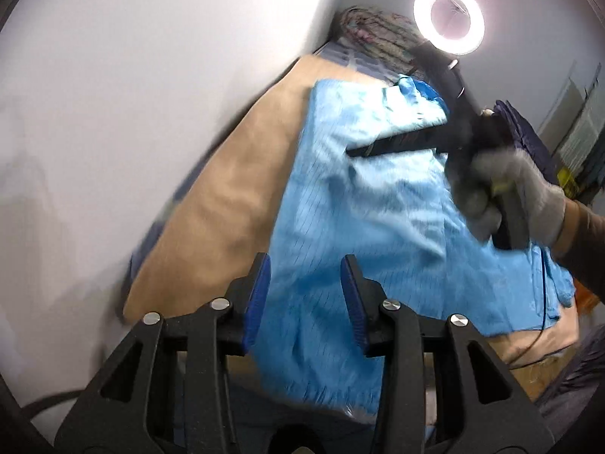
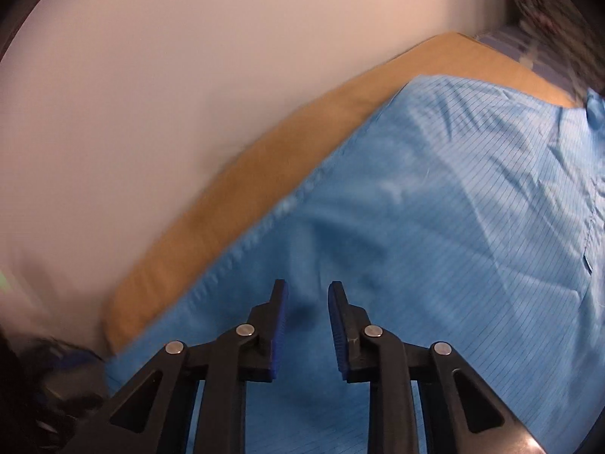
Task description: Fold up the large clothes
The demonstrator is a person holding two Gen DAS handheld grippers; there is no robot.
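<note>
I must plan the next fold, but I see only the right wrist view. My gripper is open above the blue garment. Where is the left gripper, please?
Observer: The left gripper hangs over the near part of the blue garment, close to its edge beside the tan surface.
Operator: Does it hold the cloth?
Observer: No. Its jaws stand apart and nothing is between them.
Operator: How does my own gripper look from there?
Observer: The right gripper lies low over the far half of the garment, and a grey-gloved hand holds its handle.
Operator: Is anything else at the far end?
Observer: A lit ring light stands there, and a dark blue cloth lies behind your hand.
</note>
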